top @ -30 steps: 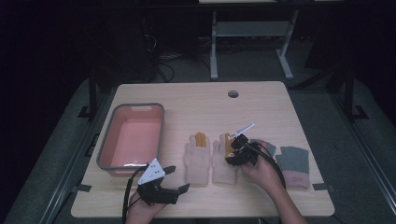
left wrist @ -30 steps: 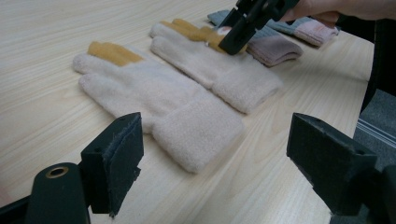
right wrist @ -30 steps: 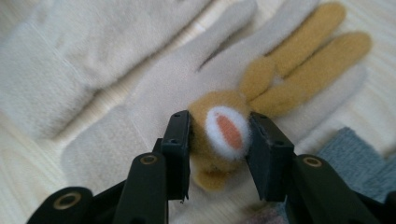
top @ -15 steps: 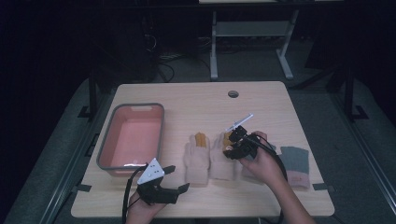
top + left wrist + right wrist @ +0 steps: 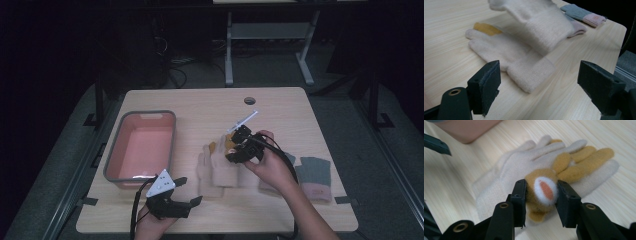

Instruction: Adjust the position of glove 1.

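The right gripper (image 5: 540, 195) has its jaws closed part way on the brown patch of a cream glove (image 5: 534, 167), pinching the thick fabric from both sides; in the high view this gripper (image 5: 239, 148) is above the middle of the table (image 5: 210, 102), with the glove hanging from it over a second cream glove (image 5: 214, 172) that lies flat on the wood. I think the patch is chosen because it is padded and stands up from the glove, so the pads get a firm hold on it without catching the glove below. The left gripper (image 5: 181, 202) rests near the front edge of the table with its jaws wide apart and nothing between them; from its own view the flat glove (image 5: 511, 56) lies just ahead of it, so it seems to wait there, ready to help. A grey glove (image 5: 314, 175) with a pink cuff lies apart on the right side. The pink tub (image 5: 141, 146) stands on the left side of the table, and I see nothing inside it, only its bare bottom. My guess is that the gloves should go into this tub, and the lifted one is the first.
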Tool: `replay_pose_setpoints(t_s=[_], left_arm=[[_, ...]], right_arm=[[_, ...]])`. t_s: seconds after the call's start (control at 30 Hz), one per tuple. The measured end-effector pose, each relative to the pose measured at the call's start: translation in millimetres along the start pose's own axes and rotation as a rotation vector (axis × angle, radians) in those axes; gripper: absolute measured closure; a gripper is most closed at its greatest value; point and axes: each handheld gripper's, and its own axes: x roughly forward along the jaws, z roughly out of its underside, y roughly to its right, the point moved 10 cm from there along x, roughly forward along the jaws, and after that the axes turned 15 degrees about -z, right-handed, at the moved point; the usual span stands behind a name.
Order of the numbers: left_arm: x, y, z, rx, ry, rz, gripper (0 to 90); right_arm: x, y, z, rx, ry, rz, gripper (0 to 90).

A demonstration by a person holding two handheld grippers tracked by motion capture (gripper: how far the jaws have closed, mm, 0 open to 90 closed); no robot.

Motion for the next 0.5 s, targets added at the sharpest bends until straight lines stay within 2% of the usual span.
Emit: replay_pose_setpoints(t_s=[0.2, 0.5], left_arm=[[0.1, -0.7, 0.9, -0.006, -0.008, -0.003, 18.8], [-0.2, 0.7, 0.6, -0.011, -0.007, 0.000, 18.8]], right_arm=[[18.7, -6.8, -10.4, -0.032, -0.024, -0.035, 62.3], [38.9, -9.9, -15.9, -0.029, -0.042, -0.055, 62.2]])
